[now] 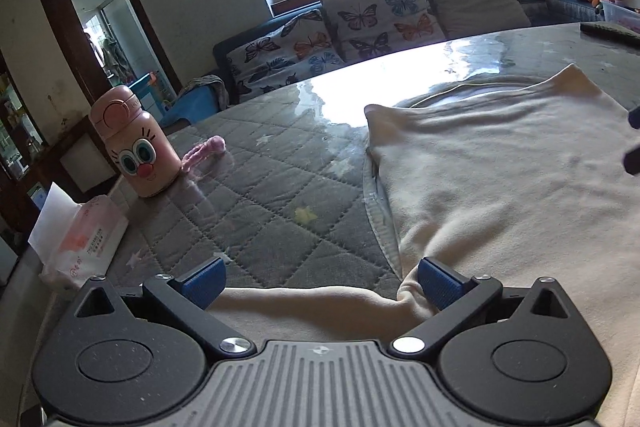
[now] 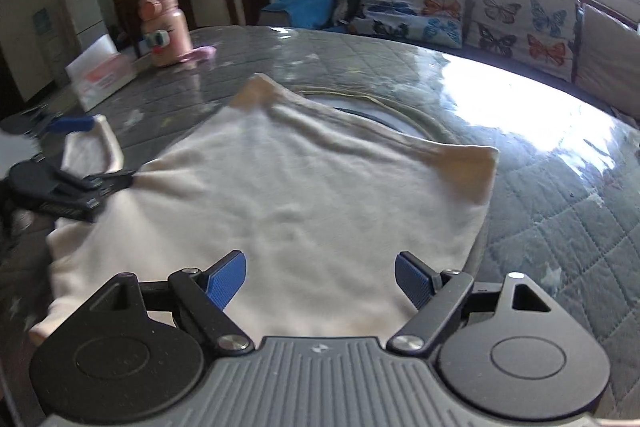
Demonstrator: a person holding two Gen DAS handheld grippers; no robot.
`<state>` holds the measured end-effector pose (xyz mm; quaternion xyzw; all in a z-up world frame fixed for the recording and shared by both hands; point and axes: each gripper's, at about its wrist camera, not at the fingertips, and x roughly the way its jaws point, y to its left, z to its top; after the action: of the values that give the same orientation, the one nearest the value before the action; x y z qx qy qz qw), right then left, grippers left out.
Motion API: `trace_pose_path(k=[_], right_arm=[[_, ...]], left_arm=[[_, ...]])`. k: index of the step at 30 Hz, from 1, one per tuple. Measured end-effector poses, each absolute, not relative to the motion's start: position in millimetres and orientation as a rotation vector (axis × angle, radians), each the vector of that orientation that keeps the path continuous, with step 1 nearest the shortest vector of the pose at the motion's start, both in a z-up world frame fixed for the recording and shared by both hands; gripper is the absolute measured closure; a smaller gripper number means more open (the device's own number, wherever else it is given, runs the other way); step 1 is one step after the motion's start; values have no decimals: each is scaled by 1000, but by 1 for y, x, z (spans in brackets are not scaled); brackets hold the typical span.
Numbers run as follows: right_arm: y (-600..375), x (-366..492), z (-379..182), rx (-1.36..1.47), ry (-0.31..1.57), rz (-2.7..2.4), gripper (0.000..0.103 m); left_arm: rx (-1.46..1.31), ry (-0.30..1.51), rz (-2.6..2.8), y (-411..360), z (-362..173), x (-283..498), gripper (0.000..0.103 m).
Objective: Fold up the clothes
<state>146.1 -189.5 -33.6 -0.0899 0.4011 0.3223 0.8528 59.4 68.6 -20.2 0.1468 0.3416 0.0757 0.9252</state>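
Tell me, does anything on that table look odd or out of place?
Mostly tidy. The cream knitted garment lies spread out, not yet folded, and wrinkled near its corners. A small yellowish scrap sits loose on the grey quilted table cover. Nothing is spilled or damaged.

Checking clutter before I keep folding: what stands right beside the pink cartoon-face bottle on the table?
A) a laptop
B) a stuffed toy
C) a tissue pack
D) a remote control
C: in the left wrist view the tissue pack sits just left of the pink bottle, at the table's edge, well clear of the cream garment.
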Motion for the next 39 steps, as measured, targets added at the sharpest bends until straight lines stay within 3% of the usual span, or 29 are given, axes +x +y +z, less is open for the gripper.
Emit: trace_pose_path(k=[20,39], right_arm=[[-185,249,-49,-167,812,470,26],[-114,275,-54,-256,778,414,23]], left_arm=[[255,717,116,78,-23,62,0],[229,711,101,82,-24,60,0]])
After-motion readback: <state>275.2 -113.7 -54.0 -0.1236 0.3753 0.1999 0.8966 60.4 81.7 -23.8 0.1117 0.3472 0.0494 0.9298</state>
